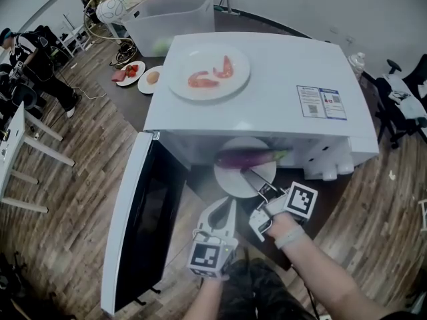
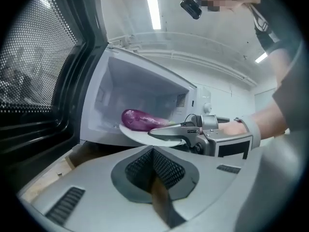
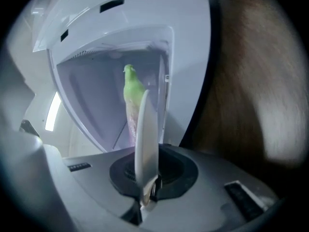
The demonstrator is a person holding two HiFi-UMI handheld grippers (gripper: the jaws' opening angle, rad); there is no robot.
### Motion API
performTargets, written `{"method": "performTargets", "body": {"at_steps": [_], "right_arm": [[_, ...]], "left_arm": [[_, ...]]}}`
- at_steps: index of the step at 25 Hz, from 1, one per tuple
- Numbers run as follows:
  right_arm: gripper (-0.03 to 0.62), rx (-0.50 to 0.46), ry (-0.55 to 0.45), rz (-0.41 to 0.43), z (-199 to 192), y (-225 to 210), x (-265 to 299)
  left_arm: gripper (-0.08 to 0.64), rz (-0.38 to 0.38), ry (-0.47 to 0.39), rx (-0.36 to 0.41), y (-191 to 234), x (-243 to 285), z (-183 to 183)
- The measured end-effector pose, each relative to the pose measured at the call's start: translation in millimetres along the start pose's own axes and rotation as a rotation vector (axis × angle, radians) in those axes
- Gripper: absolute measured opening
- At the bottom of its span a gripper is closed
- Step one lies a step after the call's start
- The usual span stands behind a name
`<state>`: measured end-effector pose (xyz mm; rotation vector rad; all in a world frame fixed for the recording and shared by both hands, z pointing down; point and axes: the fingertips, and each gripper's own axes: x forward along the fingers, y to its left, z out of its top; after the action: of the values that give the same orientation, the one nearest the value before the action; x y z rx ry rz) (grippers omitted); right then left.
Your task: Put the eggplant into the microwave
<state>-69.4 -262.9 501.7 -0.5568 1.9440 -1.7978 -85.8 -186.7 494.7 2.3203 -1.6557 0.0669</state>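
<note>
A purple eggplant (image 1: 243,158) with a green stem lies on a white plate (image 1: 233,180) at the mouth of the white microwave (image 1: 267,99). The microwave door (image 1: 143,225) hangs open to the left. My right gripper (image 1: 252,177) is shut on the plate's near rim and holds it level. In the right gripper view the plate (image 3: 146,139) shows edge-on between the jaws of the right gripper (image 3: 147,192), with the eggplant's stem (image 3: 133,91) behind it. My left gripper (image 1: 223,209) hangs just in front of the plate, shut and empty. The left gripper view shows the eggplant (image 2: 137,120) half inside the cavity.
A plate of shrimp (image 1: 208,72) sits on top of the microwave. Behind it stands a clear plastic bin (image 1: 170,19), with two small dishes of food (image 1: 140,75) to its left. A bottle (image 1: 357,62) is at the back right. People and desks are at the far left.
</note>
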Motion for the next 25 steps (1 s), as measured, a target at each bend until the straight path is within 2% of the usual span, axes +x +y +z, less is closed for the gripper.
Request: {"method": "performTargets", "body": {"at_steps": [9, 11, 17, 19, 23, 25], "right_arm": [[0.021, -0.038, 0.059, -0.047, 1.7, -1.4, 7.2], [0.07, -0.049, 0.087, -0.061, -0.4, -3.5, 8.3], [0.072, -0.042, 0.124, -0.025, -6.4, 0.8, 10.7], [0.12, -0.042, 0.135, -0.015, -7.3, 2.9, 11.1], [0.121, -0.067, 0.167, -0.002, -8.4, 9.2, 8.4], [0.167, -0.071, 0.191, -0.003, -11.0, 11.3, 3.6]], "left_arm": [[0.002, 0.008, 0.021, -0.033, 3.9, 6.2, -3.9], [0.0, 0.018, 0.024, -0.052, 5.3, 6.9, -4.1], [0.002, 0.028, 0.017, -0.074, 7.5, 6.9, -3.9], [0.0, 0.03, 0.015, -0.089, 8.1, 6.7, -2.4], [0.001, 0.035, 0.008, -0.088, 10.5, 6.0, -1.8], [0.0, 0.047, -0.002, -0.085, 12.4, 5.3, 1.4]]}}
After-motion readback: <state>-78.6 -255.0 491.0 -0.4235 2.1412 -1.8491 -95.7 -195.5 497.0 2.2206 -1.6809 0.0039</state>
